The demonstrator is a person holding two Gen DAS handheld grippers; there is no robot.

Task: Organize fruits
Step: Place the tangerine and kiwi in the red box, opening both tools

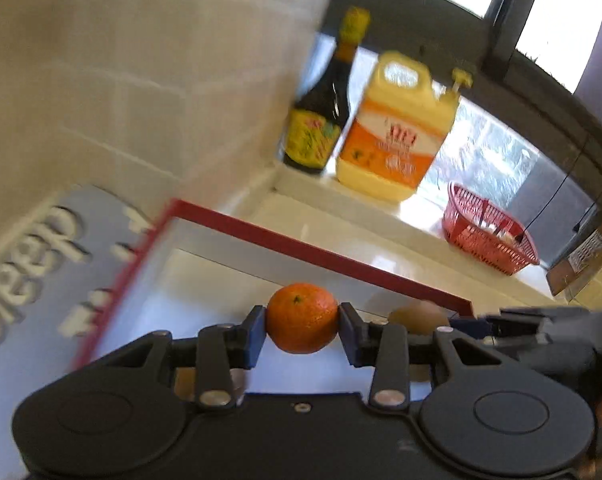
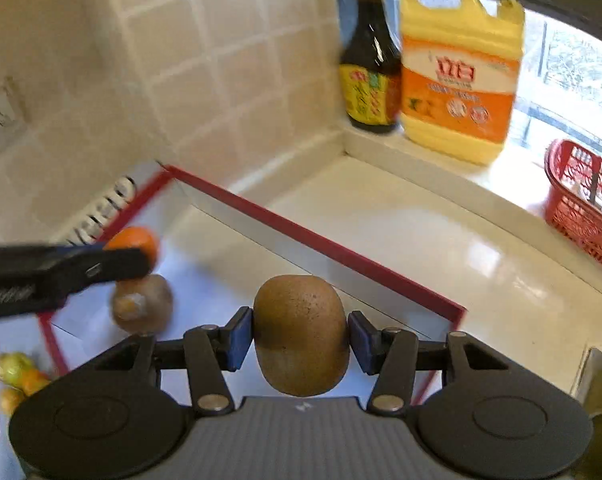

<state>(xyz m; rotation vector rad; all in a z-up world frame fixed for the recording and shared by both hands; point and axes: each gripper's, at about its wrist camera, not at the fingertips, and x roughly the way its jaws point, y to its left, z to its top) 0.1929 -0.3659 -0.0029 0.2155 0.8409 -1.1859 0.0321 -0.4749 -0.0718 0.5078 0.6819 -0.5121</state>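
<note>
Here, a glossy orange tangerine (image 1: 302,317); a fuzzy brown kiwi (image 2: 301,334).

Black grippers, blue-padded fingers (image 1: 255,334), silver screws (image 2: 212,402)

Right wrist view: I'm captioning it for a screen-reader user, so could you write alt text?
The right claw grips a brown kiwi above a red-rimmed white tray on a pale counter. At left, the left claw carries an orange over another kiwi; a dark sauce bottle and yellow jug stand behind.
</note>
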